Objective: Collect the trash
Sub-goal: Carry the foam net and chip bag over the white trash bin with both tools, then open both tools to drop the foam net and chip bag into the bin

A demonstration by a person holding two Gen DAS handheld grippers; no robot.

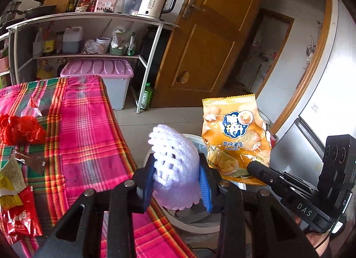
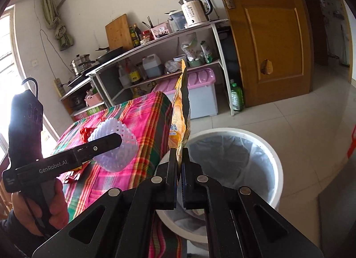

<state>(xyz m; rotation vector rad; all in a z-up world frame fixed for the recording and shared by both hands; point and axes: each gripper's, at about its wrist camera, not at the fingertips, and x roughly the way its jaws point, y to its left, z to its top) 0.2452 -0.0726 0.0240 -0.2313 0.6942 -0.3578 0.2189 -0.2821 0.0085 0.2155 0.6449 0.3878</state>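
Note:
My left gripper [image 1: 176, 169] is shut on a white foam fruit net [image 1: 173, 160] and holds it at the table's edge, over the rim of the white trash bin [image 1: 195, 228]. The net also shows in the right wrist view [image 2: 115, 146]. My right gripper [image 2: 179, 160] is shut on an orange snack bag [image 2: 181, 120], held upright above the bin [image 2: 276, 175], which is lined with a grey bag. The snack bag also shows in the left wrist view [image 1: 235, 138].
A table with a pink plaid cloth [image 1: 84, 138] holds a red plastic bag [image 1: 20, 129], a brown wrapper [image 1: 31, 160] and red and yellow wrappers [image 1: 17, 218]. A shelf unit [image 1: 89, 35], a pink-lidded box [image 1: 100, 71] and a wooden door [image 1: 211, 35] stand behind.

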